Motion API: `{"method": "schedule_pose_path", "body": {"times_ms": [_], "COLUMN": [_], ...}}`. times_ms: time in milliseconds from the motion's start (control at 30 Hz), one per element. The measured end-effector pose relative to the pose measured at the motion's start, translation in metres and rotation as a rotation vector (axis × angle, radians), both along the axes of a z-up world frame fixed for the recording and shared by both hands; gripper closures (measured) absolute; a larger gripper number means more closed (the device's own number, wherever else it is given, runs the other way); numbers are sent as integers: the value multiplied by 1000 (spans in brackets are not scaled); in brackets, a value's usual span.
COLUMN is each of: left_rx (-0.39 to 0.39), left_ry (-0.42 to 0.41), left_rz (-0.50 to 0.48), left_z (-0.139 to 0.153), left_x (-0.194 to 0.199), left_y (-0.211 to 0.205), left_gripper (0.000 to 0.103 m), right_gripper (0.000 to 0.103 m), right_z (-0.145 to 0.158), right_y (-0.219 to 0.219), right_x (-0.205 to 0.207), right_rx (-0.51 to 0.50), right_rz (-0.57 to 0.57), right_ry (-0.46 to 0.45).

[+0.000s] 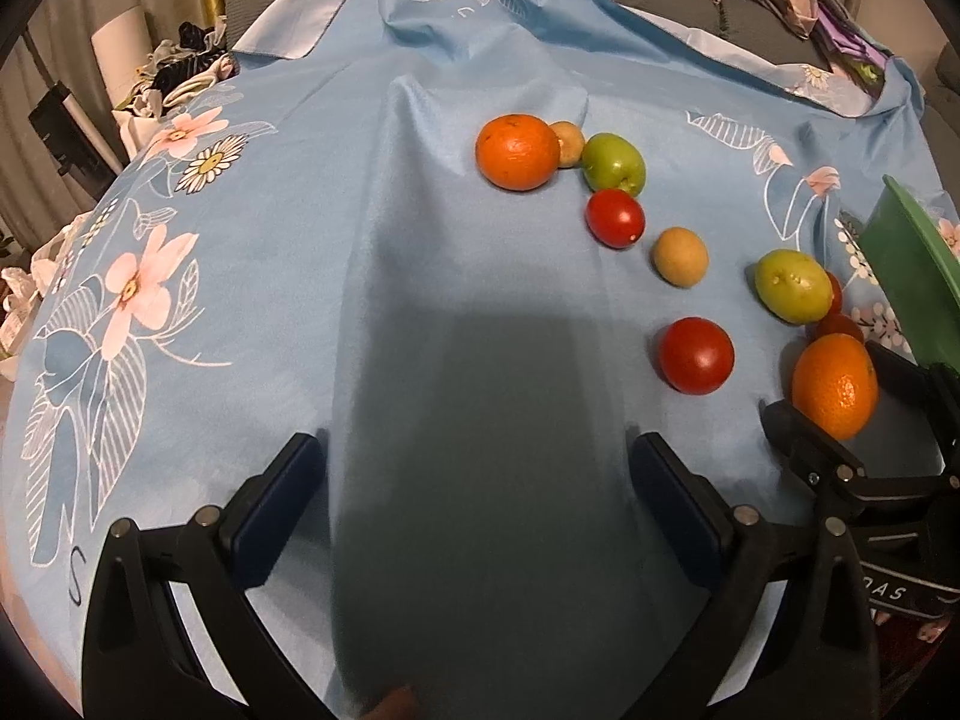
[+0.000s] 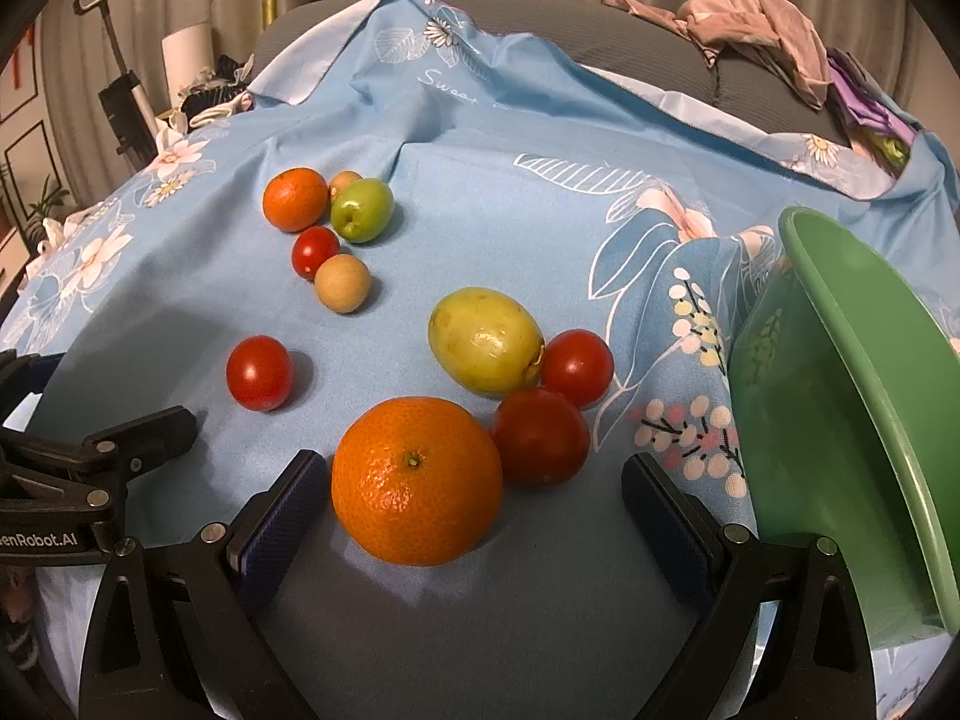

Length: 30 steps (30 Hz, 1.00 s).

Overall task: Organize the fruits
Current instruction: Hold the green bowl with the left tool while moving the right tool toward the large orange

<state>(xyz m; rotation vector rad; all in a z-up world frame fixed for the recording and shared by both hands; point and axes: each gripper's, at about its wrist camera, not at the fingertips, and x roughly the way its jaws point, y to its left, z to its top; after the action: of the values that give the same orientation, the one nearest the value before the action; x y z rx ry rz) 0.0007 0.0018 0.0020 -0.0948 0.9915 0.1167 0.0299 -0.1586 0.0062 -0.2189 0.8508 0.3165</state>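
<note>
The left tool is hovering with its jaws spread wide, nothing between them — only bare blue floral cloth lying beneath. At its one o'clock a far orange is sitting against a small tan fruit and a green fruit, with a cherry tomato just below them. Farther right, a second tan fruit and a lone tomato are lying apart from the rest. The right tool is also standing open, its left pad nearly touching a near orange that is resting between the pads. Crowding that orange at one o'clock are two tomatoes and a yellow-green fruit. At three o'clock a green bowl is sitting tilted — close beside the right pad.
</note>
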Motion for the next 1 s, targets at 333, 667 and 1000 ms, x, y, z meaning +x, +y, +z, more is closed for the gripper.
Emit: {"method": "schedule_pose_path", "body": {"times_ms": [333, 667, 1000], "left_rx": [-34, -57, -57], "left_ry": [-92, -157, -197], "left_rz": [105, 117, 65], "left_z": [23, 41, 50], "left_x": [-13, -25, -28], "left_y": [15, 8, -6], "left_gripper": [1, 1, 12], "right_gripper": [5, 5, 17], "right_z": [24, 45, 44], "right_y": [-3, -16, -21], "right_x": [-17, -29, -31], "right_rx": [32, 154, 176], "right_rz": [-19, -39, -67], "right_ry": [-15, -50, -35]}}
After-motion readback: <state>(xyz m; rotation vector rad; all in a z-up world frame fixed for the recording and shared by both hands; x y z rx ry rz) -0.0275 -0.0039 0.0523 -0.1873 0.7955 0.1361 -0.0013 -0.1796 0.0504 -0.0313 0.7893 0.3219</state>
